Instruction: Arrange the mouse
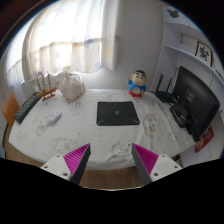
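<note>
Gripper (111,160) hovers wide open, empty, above table (90,140), facing mouse pad (117,113).

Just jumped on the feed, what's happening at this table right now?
A person's handheld gripper hangs open above the near edge of the white table, holding nothing. Ahead of the fingers a black mouse mat lies in the middle of the table, bare. A small pale object, possibly the mouse, lies well to the mat's left, untouched. A cartoon figurine and a white plush toy stand at the far side, with a monitor to the right.
</note>
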`<state>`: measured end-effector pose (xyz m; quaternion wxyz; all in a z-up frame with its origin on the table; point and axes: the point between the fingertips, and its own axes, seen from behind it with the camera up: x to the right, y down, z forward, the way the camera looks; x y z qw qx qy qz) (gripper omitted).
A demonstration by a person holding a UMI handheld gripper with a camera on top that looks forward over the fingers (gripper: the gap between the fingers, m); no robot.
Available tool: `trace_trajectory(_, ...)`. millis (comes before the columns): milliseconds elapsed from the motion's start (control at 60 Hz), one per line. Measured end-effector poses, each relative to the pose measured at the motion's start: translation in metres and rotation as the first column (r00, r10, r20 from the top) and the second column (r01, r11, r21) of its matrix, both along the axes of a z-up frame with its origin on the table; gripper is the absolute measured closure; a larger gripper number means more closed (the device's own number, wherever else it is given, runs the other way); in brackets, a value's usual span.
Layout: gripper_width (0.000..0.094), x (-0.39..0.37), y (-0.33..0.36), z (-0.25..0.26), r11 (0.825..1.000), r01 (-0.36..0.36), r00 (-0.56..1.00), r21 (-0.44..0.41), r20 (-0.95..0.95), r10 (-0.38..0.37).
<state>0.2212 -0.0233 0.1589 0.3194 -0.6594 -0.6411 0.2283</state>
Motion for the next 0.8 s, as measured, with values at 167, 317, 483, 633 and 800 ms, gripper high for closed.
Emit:
trace_trajectory(167,0.0084,-0.014,-0.04,-0.017,0.998,-0.059,0.998,-0.004,0.014,0.059)
trace_trajectory(317,0.0083,-0.025,-0.1,-0.03,0.991,-0.134,0.991,-0.023,0.019,0.135)
trace_trajectory(483,0.0081,-0.03,-0.177,-0.041,0.973,-0.226,0.974,-0.049,0.022,0.228)
trace_trajectory(633,0.0081,-0.035,-0.242,-0.051,0.956,-0.279,0.96,-0.085,0.013,0.281)
trace_trajectory(800,0.008,-0.047,-0.301,-0.066,0.947,-0.291,0.956,-0.136,-0.017,0.291)
